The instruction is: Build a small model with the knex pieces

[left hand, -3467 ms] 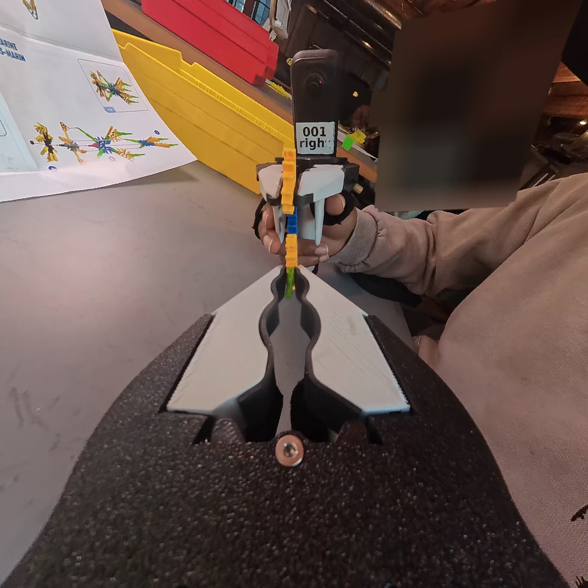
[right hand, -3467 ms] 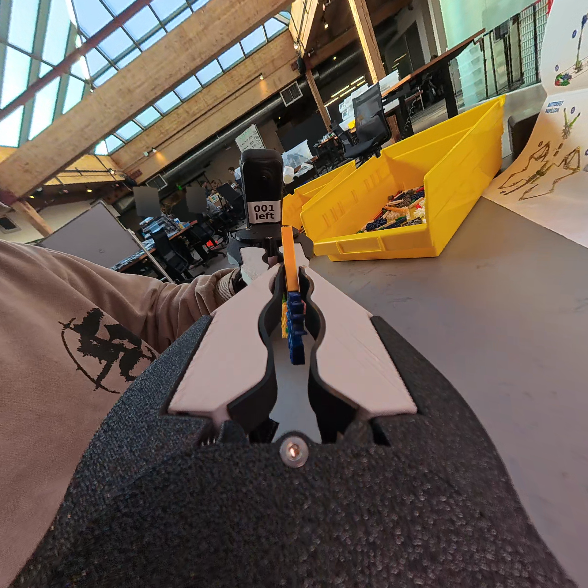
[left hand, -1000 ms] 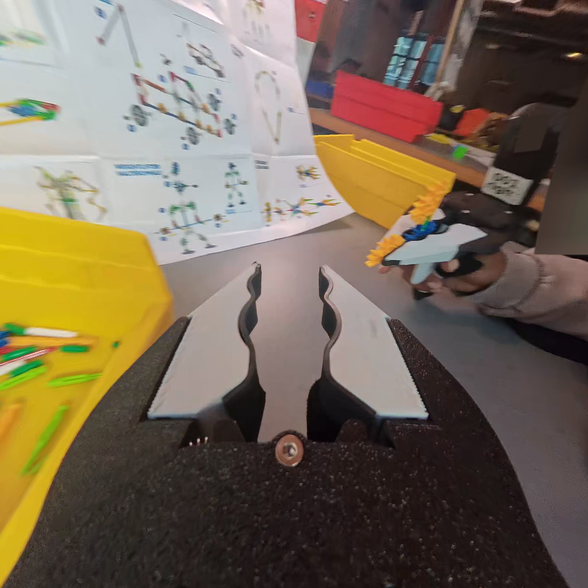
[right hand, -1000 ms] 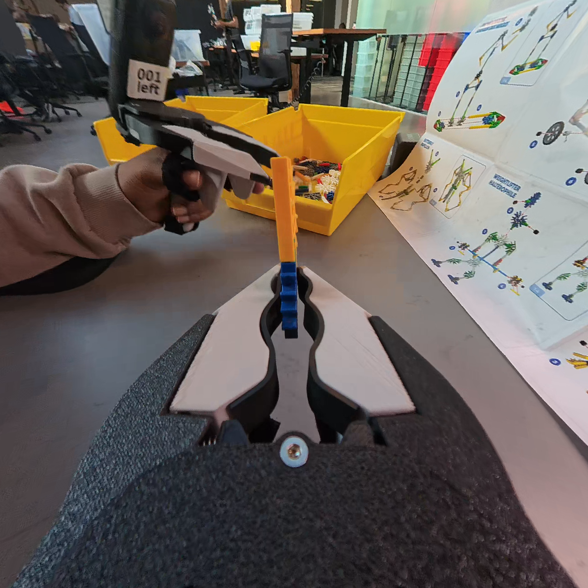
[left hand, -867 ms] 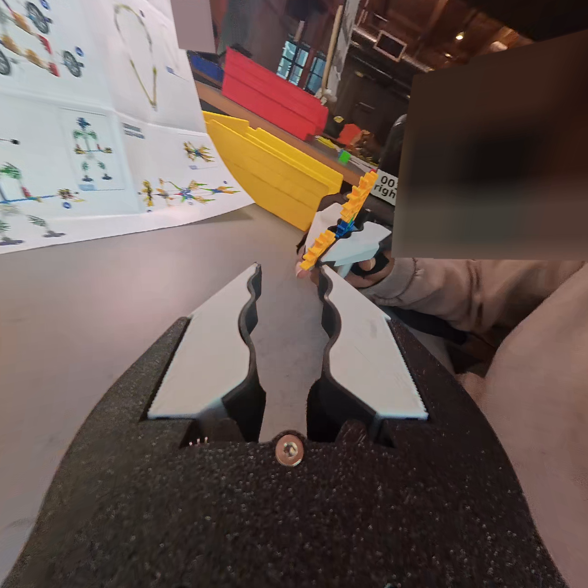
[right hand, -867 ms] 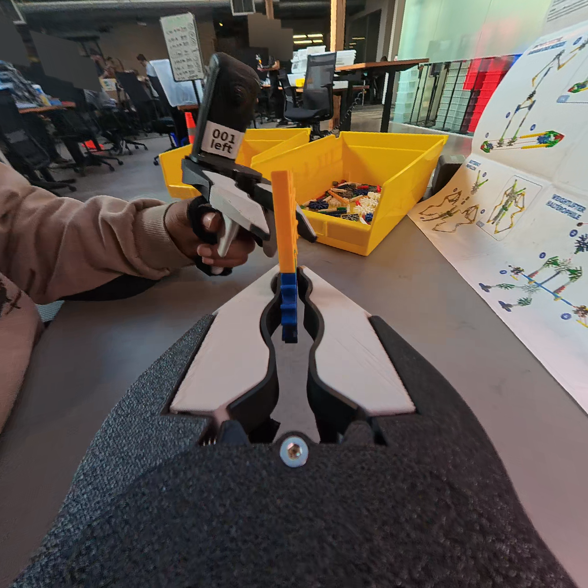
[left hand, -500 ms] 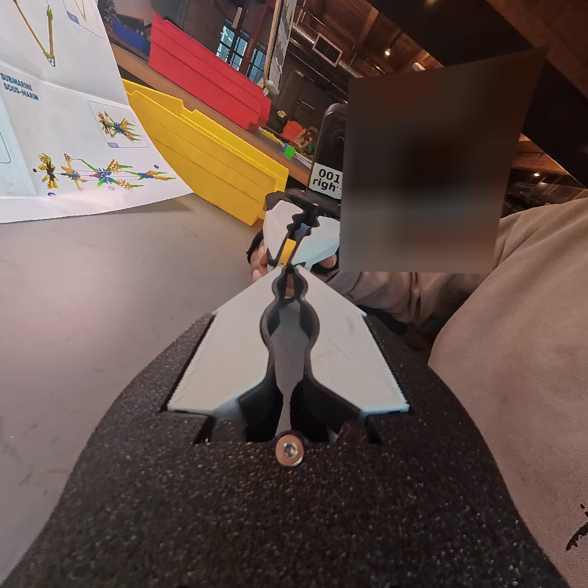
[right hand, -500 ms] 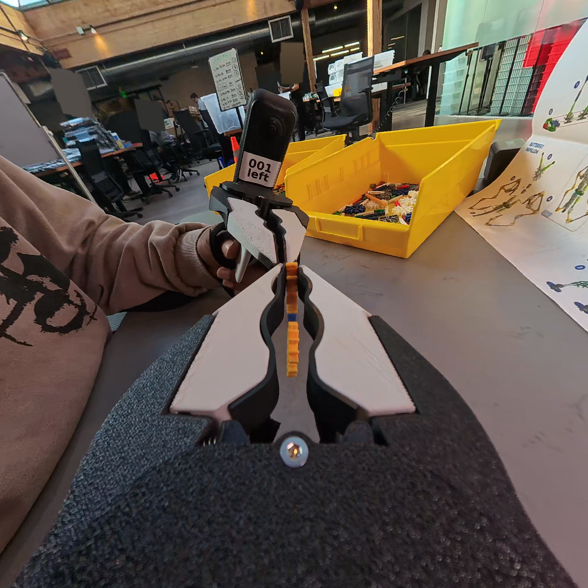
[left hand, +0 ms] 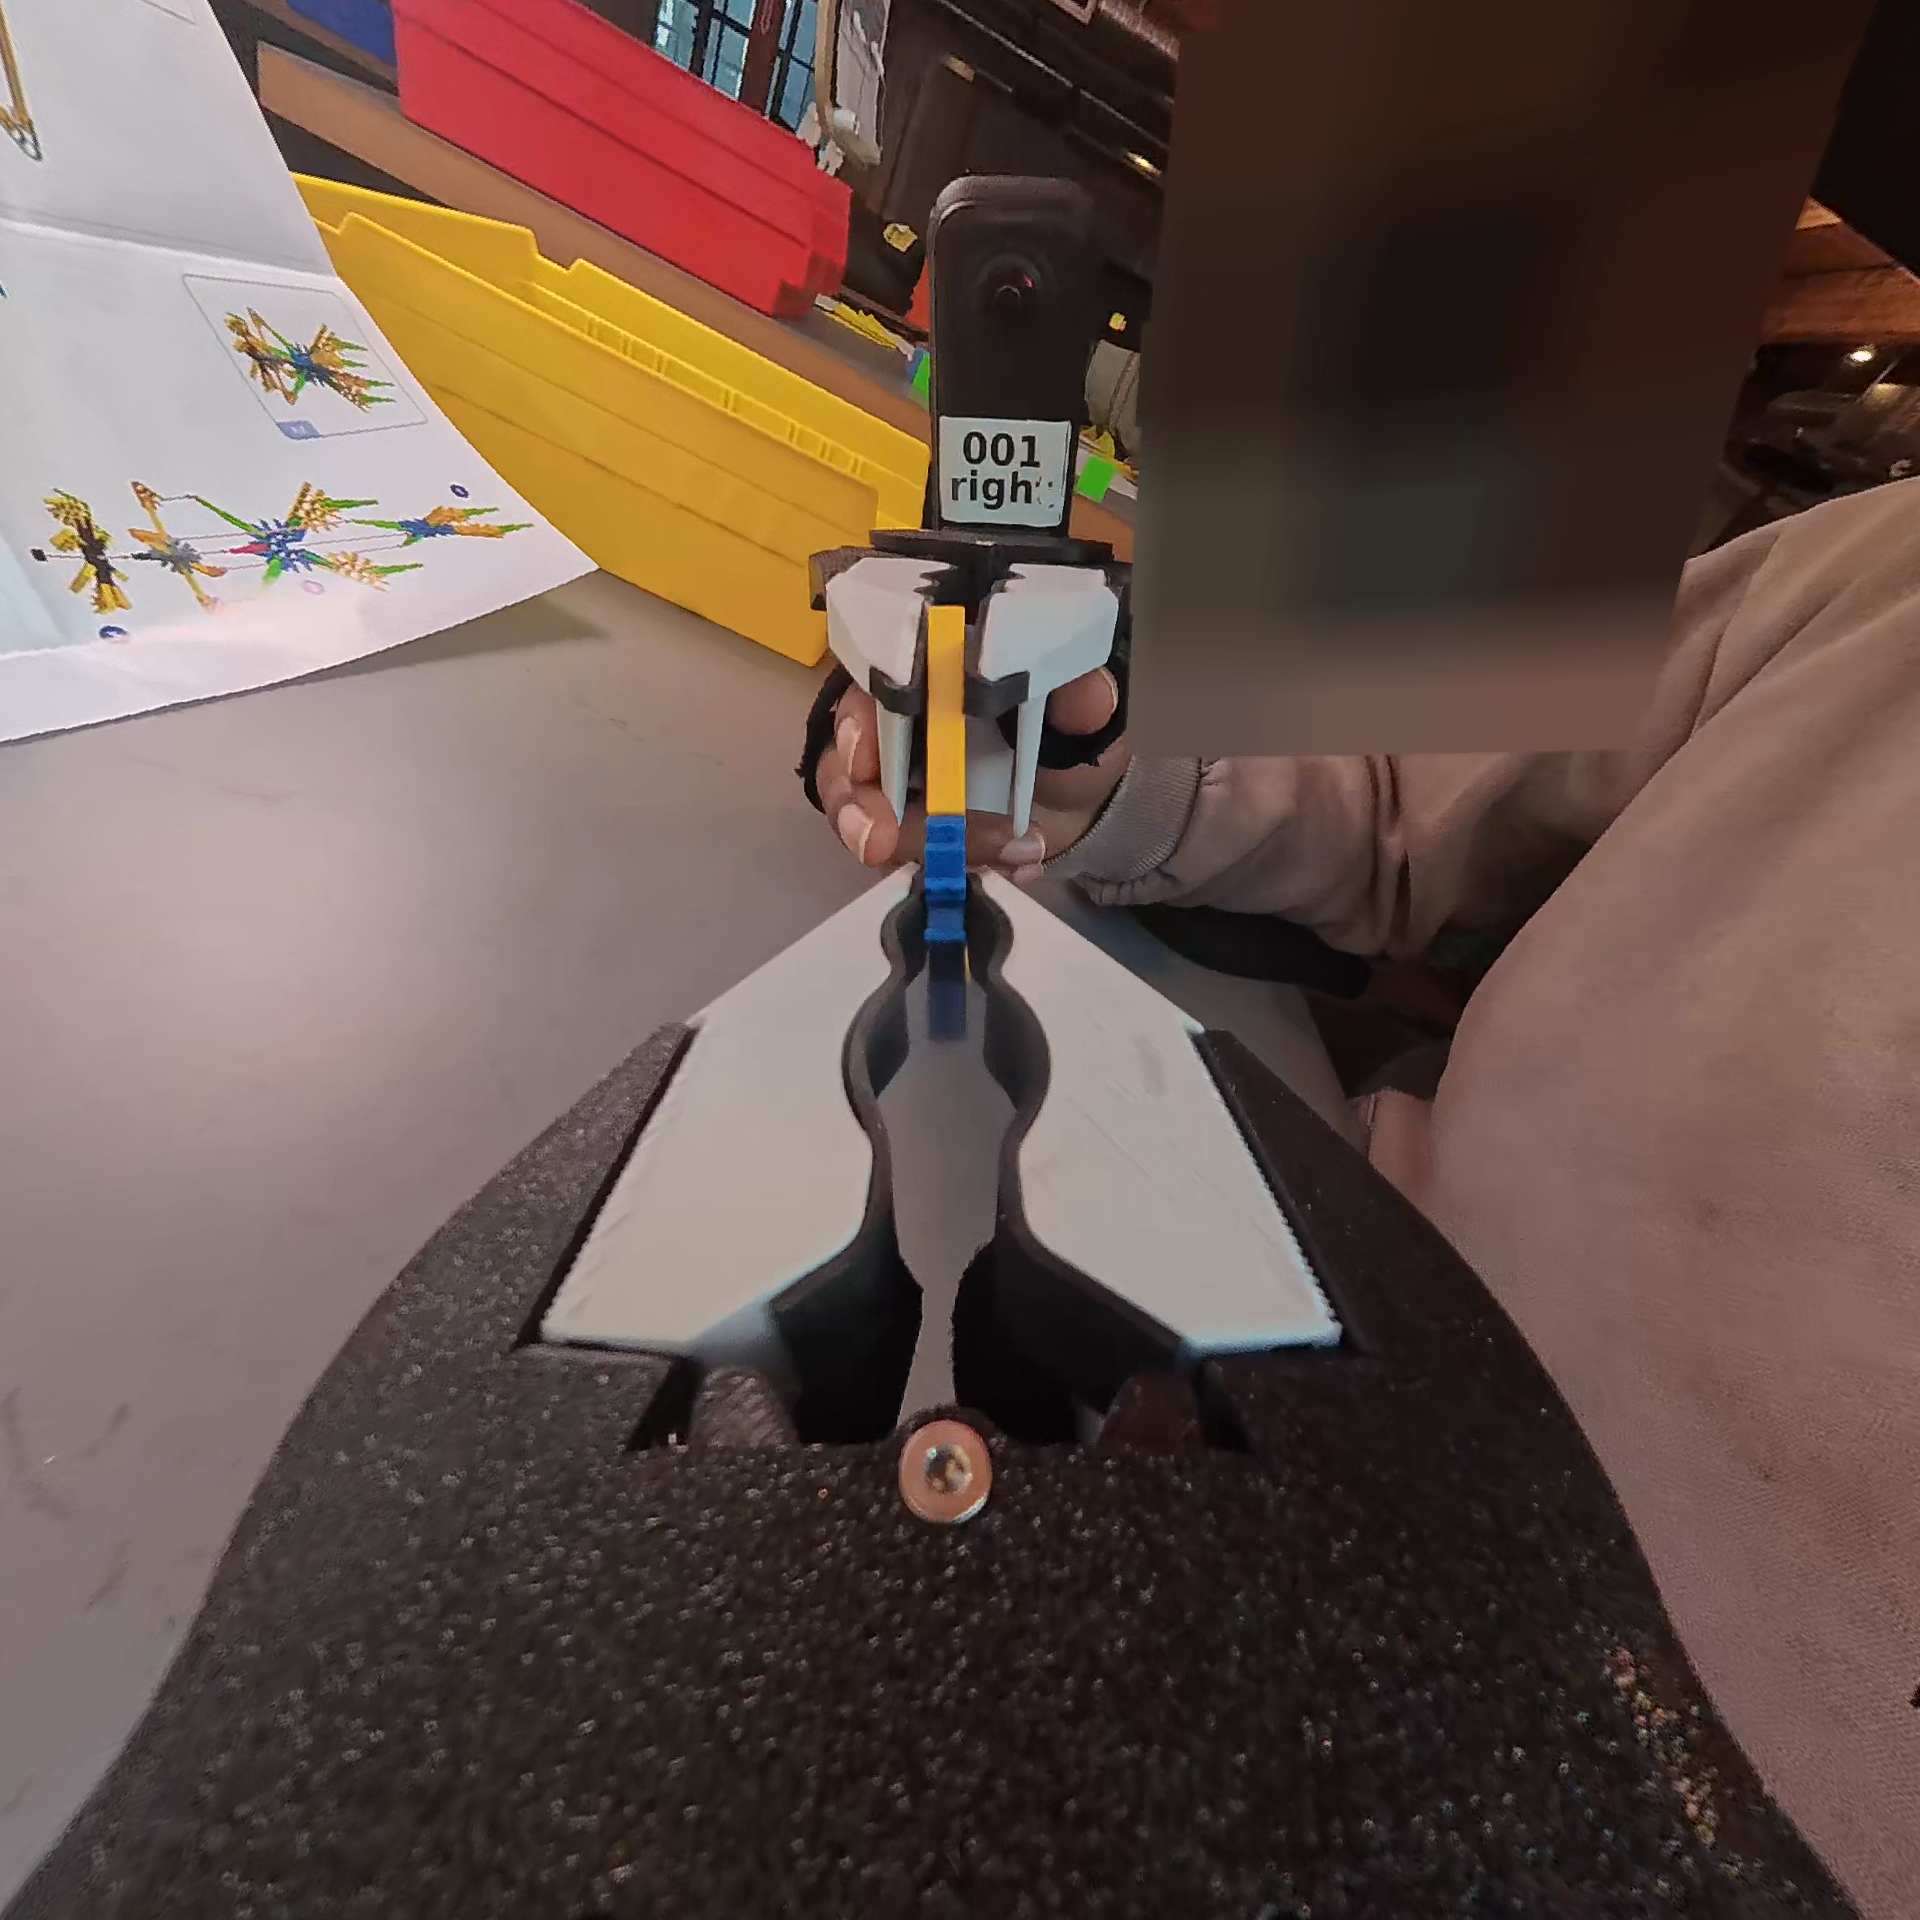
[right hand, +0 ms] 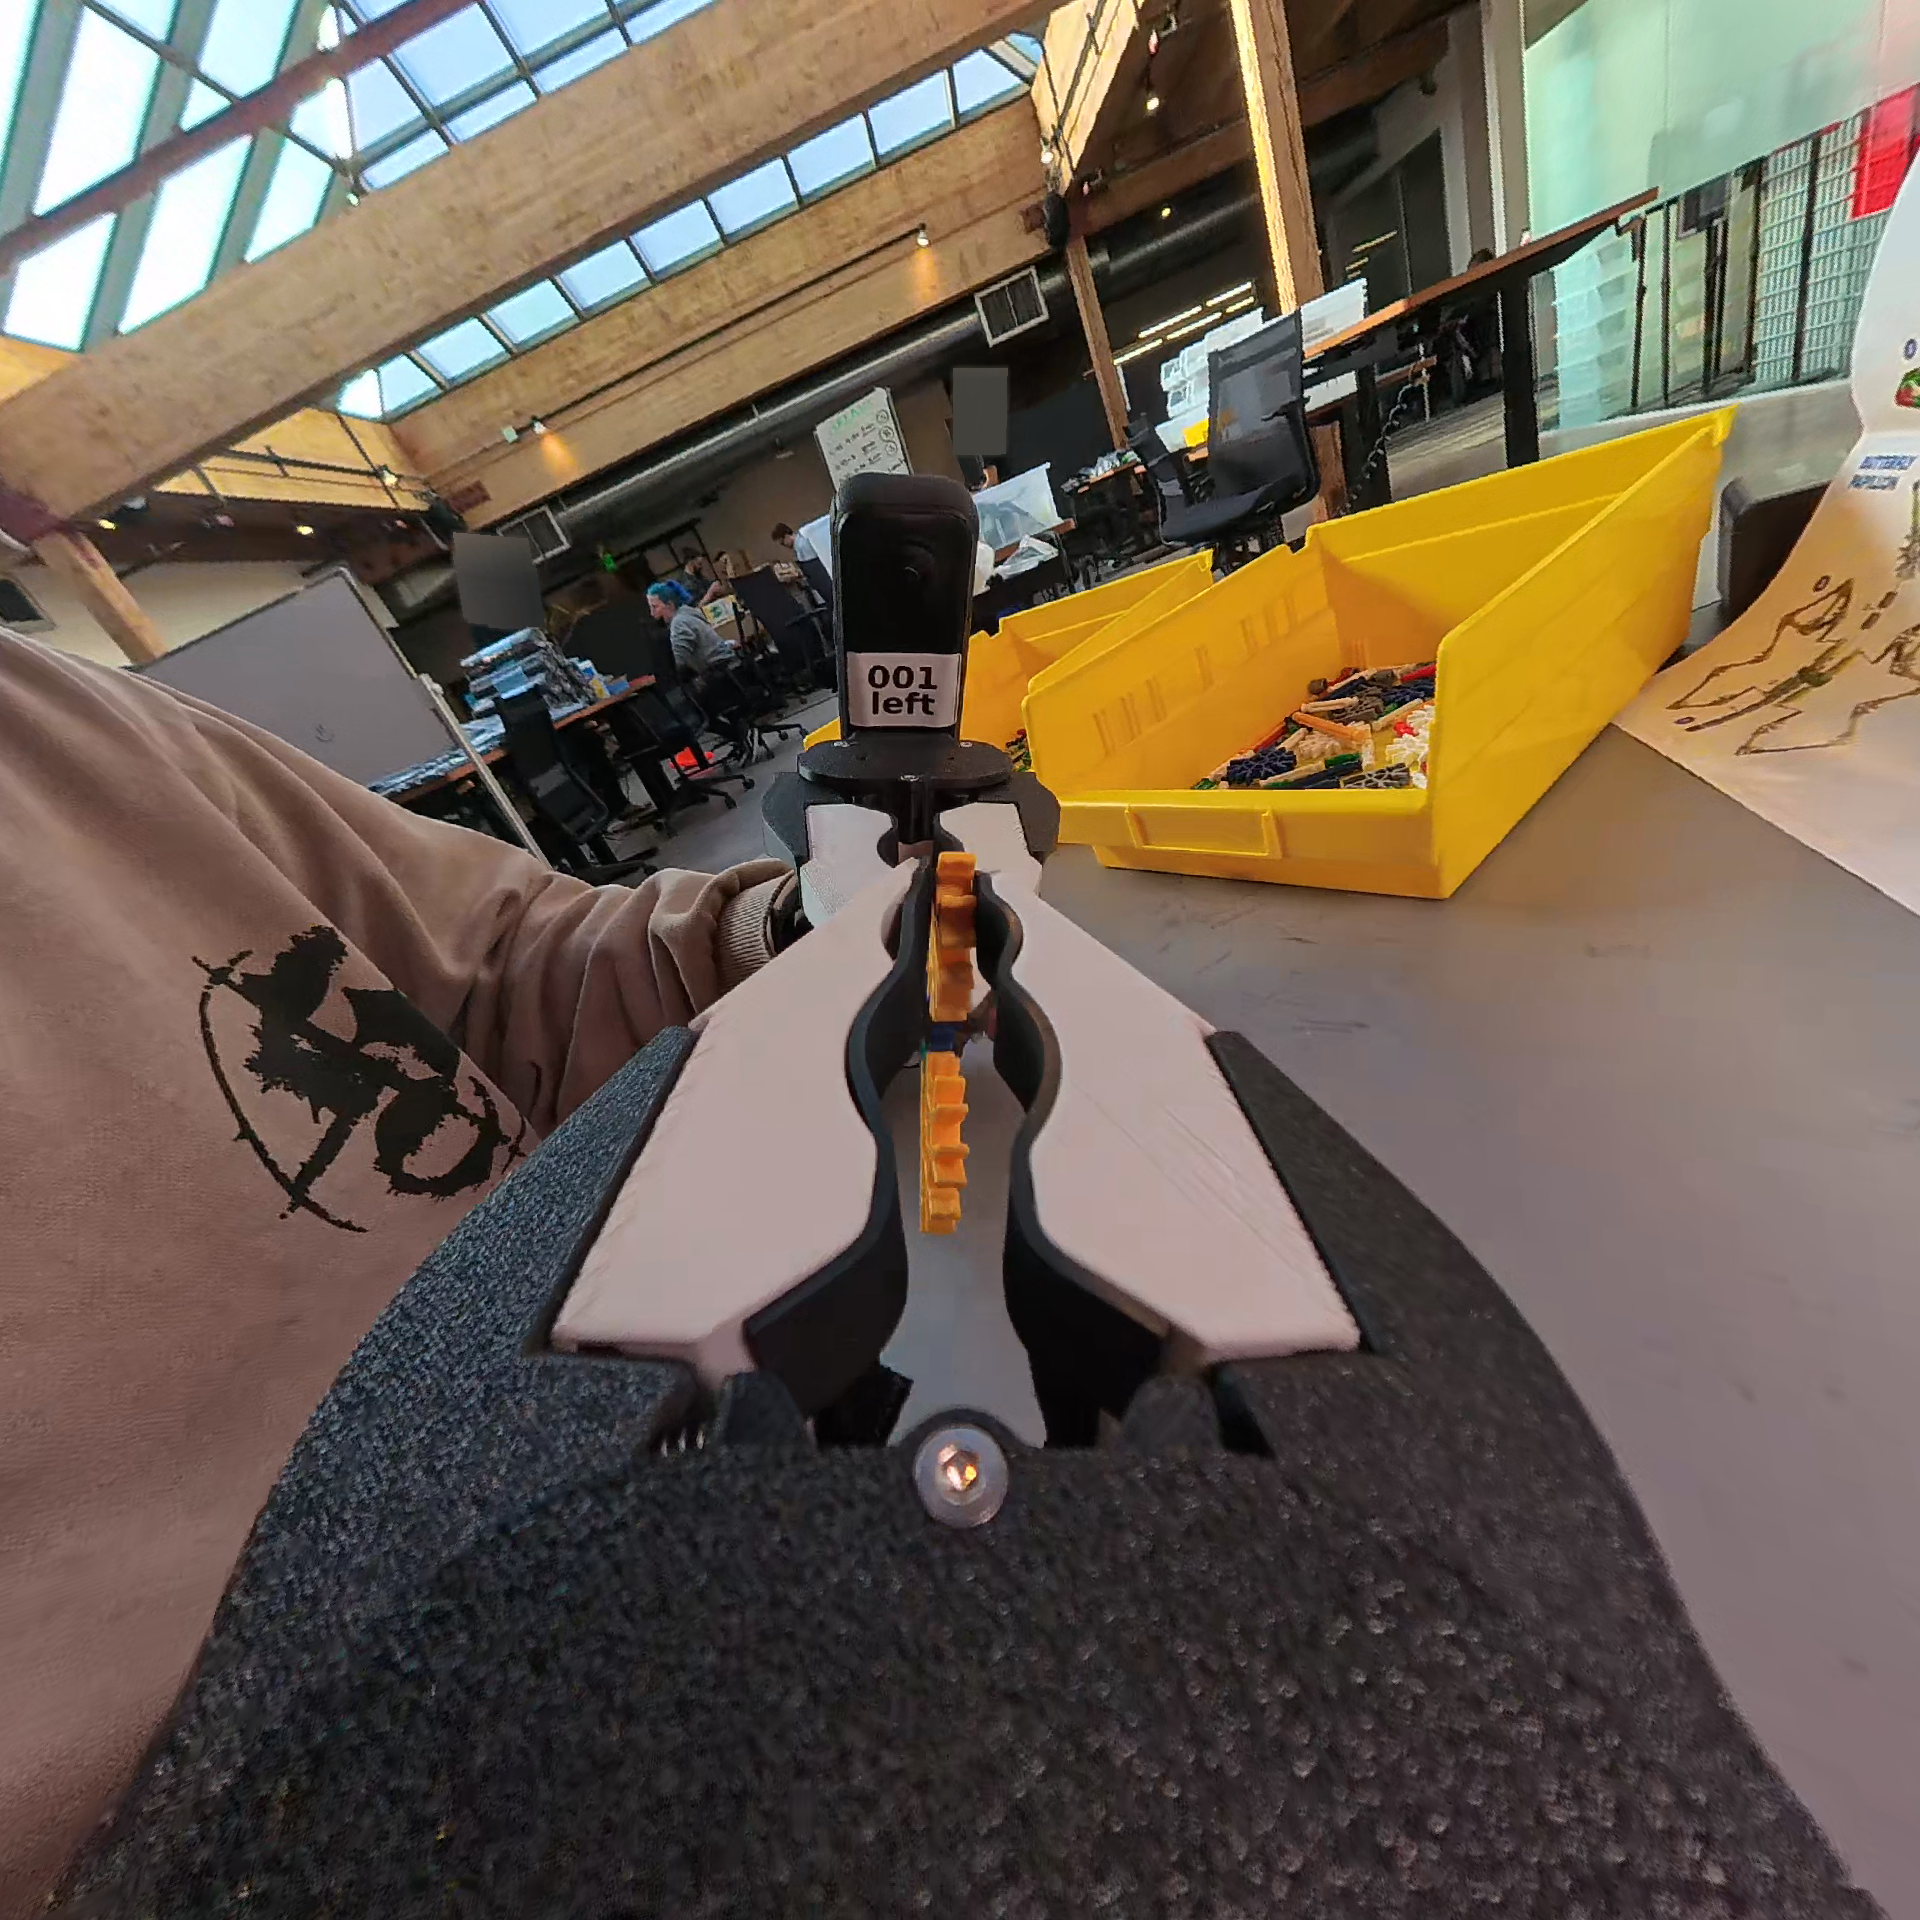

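Grey tabletop [left hand: 312, 987] below; at frame centre my left gripper [left hand: 943, 904] and right gripper [right hand: 951, 894] both pinch tight the yellow-and-blue toothed plastic strip [left hand: 943, 831]; I'd keep them aligned, steady.

bin pieces [right hand: 1340, 743] perhaps rods, too small to tell.

White printed label [left hand: 1002, 470] on each camera, captioned instruction sheet [left hand: 208, 436]

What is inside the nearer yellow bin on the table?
The nearer yellow bin holds a heap of small construction toy pieces in mixed colours. Its front wall hides the lower pieces and the floor.
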Available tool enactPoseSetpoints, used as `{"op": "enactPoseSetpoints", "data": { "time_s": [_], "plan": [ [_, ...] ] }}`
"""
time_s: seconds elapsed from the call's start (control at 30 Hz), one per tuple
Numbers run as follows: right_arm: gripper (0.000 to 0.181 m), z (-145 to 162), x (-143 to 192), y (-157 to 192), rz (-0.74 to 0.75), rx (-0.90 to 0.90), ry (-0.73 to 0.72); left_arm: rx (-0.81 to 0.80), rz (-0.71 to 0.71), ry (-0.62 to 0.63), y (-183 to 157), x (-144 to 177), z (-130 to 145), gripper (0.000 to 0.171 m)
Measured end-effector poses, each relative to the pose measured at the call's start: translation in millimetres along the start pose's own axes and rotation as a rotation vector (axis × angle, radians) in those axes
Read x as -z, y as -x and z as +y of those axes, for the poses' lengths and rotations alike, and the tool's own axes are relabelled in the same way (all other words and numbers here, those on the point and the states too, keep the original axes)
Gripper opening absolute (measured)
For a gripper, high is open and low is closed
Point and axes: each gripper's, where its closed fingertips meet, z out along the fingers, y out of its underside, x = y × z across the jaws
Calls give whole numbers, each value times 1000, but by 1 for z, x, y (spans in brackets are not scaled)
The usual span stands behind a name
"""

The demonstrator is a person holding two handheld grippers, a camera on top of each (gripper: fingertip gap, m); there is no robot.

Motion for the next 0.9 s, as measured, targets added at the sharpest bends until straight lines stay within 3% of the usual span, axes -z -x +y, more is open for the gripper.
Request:
{"op": "enactPoseSetpoints", "data": {
  "time_s": [0.33,0.5,0.9],
  "plan": [
    [4,5,0,11,-52,35,60,13,60,-6,-8,8,-4,6],
    [3,1,1,10,-36,39,41,58,75,-83,-7,13,-15,7],
    [4,9,-1,13,-53,40,78,-10,52,24,-10,11,-4,5]
  ]
}}
